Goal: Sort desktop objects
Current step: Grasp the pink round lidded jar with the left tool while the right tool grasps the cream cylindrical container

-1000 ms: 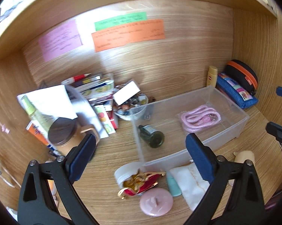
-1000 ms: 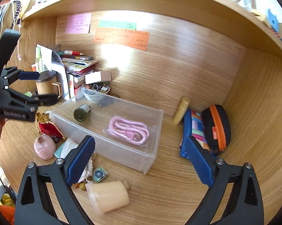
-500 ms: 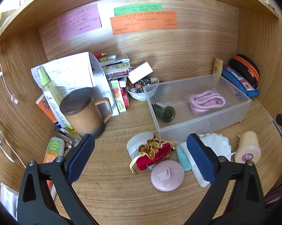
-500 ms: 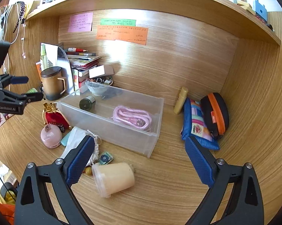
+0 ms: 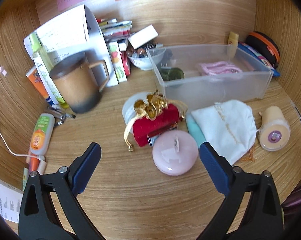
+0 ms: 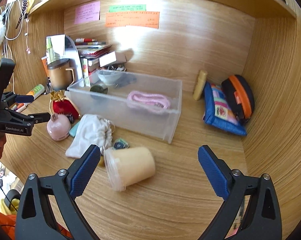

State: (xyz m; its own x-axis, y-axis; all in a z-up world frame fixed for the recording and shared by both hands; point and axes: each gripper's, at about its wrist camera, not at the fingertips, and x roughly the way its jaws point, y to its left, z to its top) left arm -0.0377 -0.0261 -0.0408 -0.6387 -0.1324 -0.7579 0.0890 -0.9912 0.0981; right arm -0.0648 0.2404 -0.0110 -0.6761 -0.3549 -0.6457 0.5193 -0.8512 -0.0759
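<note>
A clear plastic bin (image 5: 250, 92) (image 6: 170, 126) holds a dark green bottle (image 5: 173, 74) and a pink coiled cable (image 5: 220, 69) (image 6: 148, 100). In front of it lie a red pouch with gold trim (image 5: 156, 120) (image 6: 60, 105), a pink round jar (image 5: 175, 155) (image 6: 58, 127), a white drawstring bag (image 5: 226, 124) (image 6: 90, 134) and a cream cup on its side (image 5: 274, 129) (image 6: 130, 167). My left gripper (image 5: 150, 160) is open, just short of the pink jar. My right gripper (image 6: 148, 166) is open, with the cream cup between its fingers' line.
A brown lidded mug (image 5: 76, 84), books, tubes and a bowl of small items (image 5: 144, 58) crowd the back left. A yellow tube (image 6: 199, 88), blue pouch (image 6: 220, 110) and black-orange case (image 6: 240, 94) lie at the back right. Wooden walls close in on three sides.
Both grippers have drawn back from the bin and lowered toward the desk front. The left one now faces the red pouch and pink jar; the right one faces the cream cup.
</note>
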